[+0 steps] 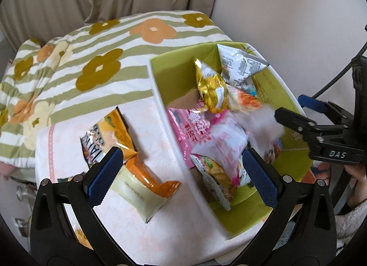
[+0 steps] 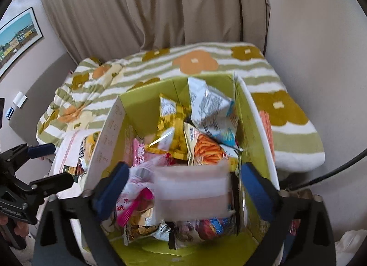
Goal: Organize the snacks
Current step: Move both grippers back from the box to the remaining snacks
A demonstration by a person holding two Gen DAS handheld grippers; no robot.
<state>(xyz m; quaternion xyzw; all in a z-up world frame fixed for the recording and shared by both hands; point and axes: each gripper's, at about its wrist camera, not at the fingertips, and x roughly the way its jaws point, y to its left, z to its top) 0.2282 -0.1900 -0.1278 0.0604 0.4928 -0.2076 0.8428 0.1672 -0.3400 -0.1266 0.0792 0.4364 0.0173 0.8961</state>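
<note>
Snacks are mostly gathered already, judging from the left wrist view: the green cardboard box with white outer walls (image 1: 160,87) holds a gold foil packet (image 1: 212,88), a silver-white crinkled bag (image 1: 240,64) and a pink printed pouch (image 1: 195,128), while two things lie outside it on the pale pink tablecloth (image 1: 137,231): an orange-and-cream wrapped pastry (image 1: 142,185) and a yellow-and-black printed bag (image 1: 107,133) just behind it. So I would say the job is well along, with those two left to go in. The left gripper (image 1: 181,174) hangs over the box's near wall, its blue pads (image 1: 105,172) spread wide with nothing between them, the left pad close above the pastry. The right gripper (image 1: 298,114) reaches in from the right above the box, beside a blurred white thing (image 1: 263,123) that seems to be dropping. From the right wrist view, the right gripper (image 2: 183,185) is poised over the box (image 2: 110,128), fingers (image 2: 110,185) parted; a blurred pale pink-and-white packet (image 2: 190,192) sits between them, apparently let go, though I cannot tell if either pad touches it. Below it lie an orange-pictured chip bag (image 2: 206,149) and other wrappers. The left gripper (image 2: 43,167) waits open at the left edge.
</note>
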